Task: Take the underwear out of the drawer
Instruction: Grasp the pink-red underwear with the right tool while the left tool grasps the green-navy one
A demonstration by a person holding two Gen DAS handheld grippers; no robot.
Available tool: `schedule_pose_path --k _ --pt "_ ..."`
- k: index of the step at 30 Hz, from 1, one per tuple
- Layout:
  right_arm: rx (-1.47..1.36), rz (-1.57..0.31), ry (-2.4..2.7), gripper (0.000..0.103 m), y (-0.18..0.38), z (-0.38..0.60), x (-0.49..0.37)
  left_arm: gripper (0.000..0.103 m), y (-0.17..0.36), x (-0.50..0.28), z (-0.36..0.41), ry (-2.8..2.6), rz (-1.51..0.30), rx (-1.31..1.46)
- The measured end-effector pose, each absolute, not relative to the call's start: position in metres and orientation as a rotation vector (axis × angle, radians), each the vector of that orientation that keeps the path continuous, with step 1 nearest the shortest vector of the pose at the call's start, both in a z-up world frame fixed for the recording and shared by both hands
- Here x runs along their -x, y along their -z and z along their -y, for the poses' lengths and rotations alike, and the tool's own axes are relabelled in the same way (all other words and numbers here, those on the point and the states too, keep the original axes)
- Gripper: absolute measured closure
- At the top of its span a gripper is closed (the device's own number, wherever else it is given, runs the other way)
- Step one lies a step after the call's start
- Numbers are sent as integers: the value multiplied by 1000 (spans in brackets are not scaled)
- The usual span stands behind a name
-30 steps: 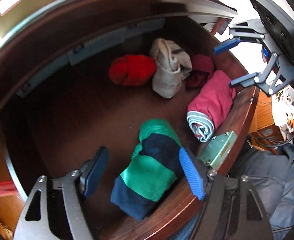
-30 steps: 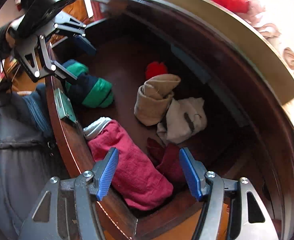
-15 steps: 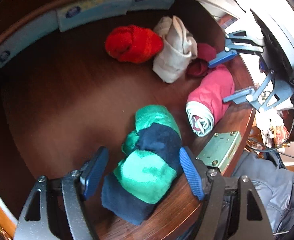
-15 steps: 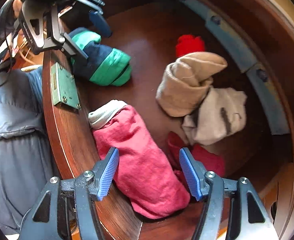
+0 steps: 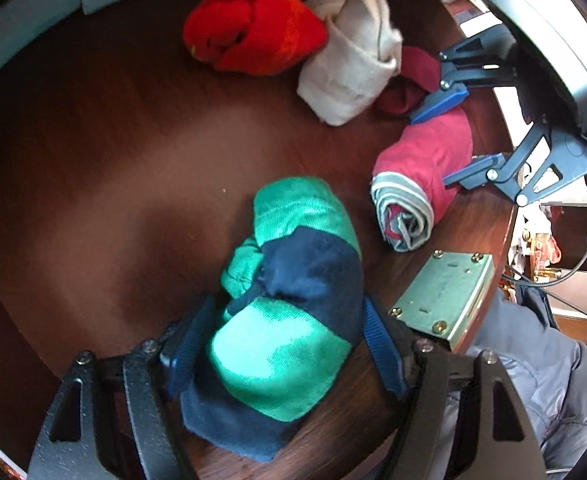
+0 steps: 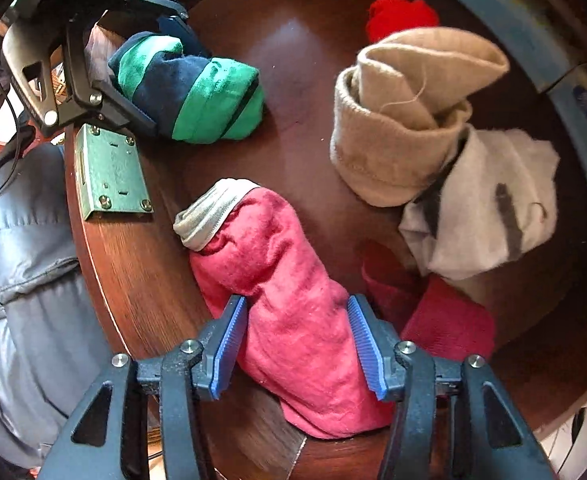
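Lying inside the open drawer (image 6: 133,264), against its front wall, a rolled pink pair of underwear (image 6: 293,312) with a grey waistband at its near end is straddled by the right gripper (image 6: 297,344). The jaws are closing, one blue pad on each side of the roll; the pads look to be at the fabric's edges, but whether they press it cannot be told. A second roll, striped green and navy (image 5: 293,312), is framed by the left gripper (image 5: 285,344), whose jaws are spread wide, the pads beside the bundle without squeezing it. This roll also lies close to the front wall, near a brass lock plate (image 5: 441,296) screwed to the wall's inner face, between the two rolls.

Further in, a beige folded sock bundle (image 6: 397,120) is seen touching a pale grey cloth with dark marks (image 6: 485,208), and a red knitted item (image 5: 253,28) is set just beside the beige bundle, toward the back. A dark red garment (image 6: 445,320) is tucked next to the pink roll.

The drawer floor is dark polished wood, bare across its left half in the left wrist view. A pale blue strip (image 5: 33,20) with printed marks is run along the back wall. Outside the front wall, a grey padded jacket (image 6: 21,280) is visible.
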State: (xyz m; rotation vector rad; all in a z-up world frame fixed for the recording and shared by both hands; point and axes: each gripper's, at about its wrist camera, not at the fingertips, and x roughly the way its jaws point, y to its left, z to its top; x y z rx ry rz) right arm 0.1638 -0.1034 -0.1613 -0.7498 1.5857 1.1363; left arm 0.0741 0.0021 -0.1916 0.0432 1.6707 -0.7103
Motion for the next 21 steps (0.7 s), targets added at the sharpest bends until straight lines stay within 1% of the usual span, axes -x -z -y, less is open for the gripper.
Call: schedule_pose_path --k 4,7,8,11,13,15,18,21 --pt "745 -1598 -1133 49 163 94 -169 29 193 -74 -7 714 -1676 -25" --pt "734 -1589 -1130 54 163 87 -175 31 192 -75 -12 710 -1668 -11" --pt "731 -1579 -1128 57 160 95 -169 35 190 -76 -10 708 -1664 -10" --pt "728 -1557 -1118 63 156 97 -158 36 189 -79 -20 707 -1660 -6" --pt "727 -1563 -1116 63 158 98 -156 38 188 -82 -20 703 -1657 -4" --pt "719 -1583 -1105 65 159 97 -162 45 189 -82 -21 712 -1657 -1" --pt "736 -1595 -1079 67 169 93 -171 47 195 -85 -18 720 -1654 2" --pt "802 -1576 -1081 67 172 82 -163 47 195 -87 -17 727 -1659 -3"
